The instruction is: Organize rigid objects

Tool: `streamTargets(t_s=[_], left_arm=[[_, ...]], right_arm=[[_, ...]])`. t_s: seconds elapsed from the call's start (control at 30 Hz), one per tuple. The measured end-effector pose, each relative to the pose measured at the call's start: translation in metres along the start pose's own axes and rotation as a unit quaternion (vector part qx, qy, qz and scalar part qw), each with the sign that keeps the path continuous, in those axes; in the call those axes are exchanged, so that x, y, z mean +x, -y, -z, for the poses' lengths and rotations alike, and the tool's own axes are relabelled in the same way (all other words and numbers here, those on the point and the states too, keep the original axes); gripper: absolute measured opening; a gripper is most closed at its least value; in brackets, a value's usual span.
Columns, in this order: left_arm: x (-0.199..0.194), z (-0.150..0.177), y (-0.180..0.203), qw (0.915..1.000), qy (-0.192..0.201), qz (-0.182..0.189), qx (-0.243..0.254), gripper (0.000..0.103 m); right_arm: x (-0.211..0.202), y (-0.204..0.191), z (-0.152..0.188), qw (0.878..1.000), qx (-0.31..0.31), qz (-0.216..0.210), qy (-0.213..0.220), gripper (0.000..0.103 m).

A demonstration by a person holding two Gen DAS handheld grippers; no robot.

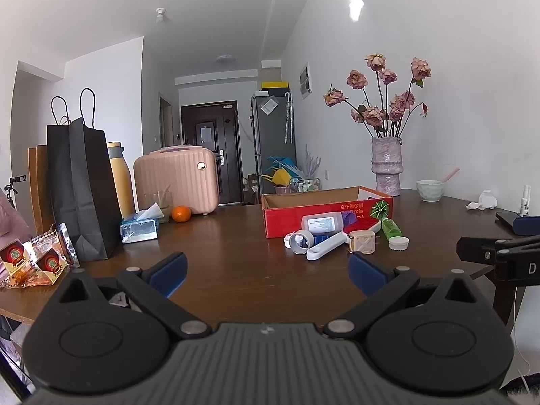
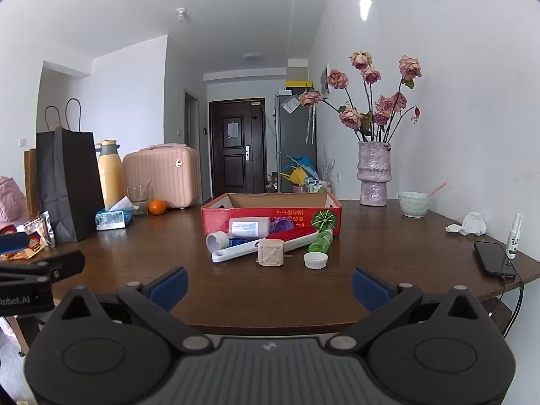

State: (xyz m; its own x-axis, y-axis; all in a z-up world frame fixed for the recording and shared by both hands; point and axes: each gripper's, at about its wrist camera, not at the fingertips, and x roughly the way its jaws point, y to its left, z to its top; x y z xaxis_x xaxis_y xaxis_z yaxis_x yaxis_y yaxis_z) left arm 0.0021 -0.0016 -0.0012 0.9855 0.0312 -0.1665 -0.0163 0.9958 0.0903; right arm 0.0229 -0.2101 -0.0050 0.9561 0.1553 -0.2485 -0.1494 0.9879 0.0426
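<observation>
Both the left gripper (image 1: pixel 266 270) and right gripper (image 2: pixel 268 285) hover with fingers spread and empty, the cluttered small objects (image 2: pixel 270 241) lying well ahead of their tips, heaped against the red box (image 2: pixel 270 211), probably for loading.

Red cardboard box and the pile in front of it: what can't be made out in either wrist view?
- Red cardboard box: inside hidden by its front wall, both views.
- Purple item: mostly covered by the white labelled bottle and the red-topped white brush; identity unclear.
- Bottle label: print too small to read.
- Blue item: hidden behind the white brush handle, left wrist view.
</observation>
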Motion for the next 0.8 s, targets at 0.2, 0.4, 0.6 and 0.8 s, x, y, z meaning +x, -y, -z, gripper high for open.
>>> streamTargets(t_s=[0.2, 0.4, 0.6, 0.8], left_arm=[[0.002, 0.0, 0.0, 1.0, -0.003, 0.001, 0.003, 0.103], [0.022, -0.002, -0.001, 0.9998, -0.006, 0.008, 0.019, 0.103], [0.054, 0.003, -0.006, 0.9997, -0.02, 0.012, 0.0, 0.103], [0.091, 0.011, -0.001, 0.9997, -0.019, -0.008, 0.013, 0.103]], right_arm=[[0.0, -0.003, 0.001, 1.0, -0.002, -0.004, 0.002, 0.103], [0.008, -0.007, 0.012, 1.0, -0.008, -0.026, -0.007, 0.103], [0.034, -0.006, 0.026, 0.999, -0.035, 0.006, -0.024, 0.103], [0.077, 0.01, 0.029, 0.998, -0.022, 0.023, -0.051, 0.103]])
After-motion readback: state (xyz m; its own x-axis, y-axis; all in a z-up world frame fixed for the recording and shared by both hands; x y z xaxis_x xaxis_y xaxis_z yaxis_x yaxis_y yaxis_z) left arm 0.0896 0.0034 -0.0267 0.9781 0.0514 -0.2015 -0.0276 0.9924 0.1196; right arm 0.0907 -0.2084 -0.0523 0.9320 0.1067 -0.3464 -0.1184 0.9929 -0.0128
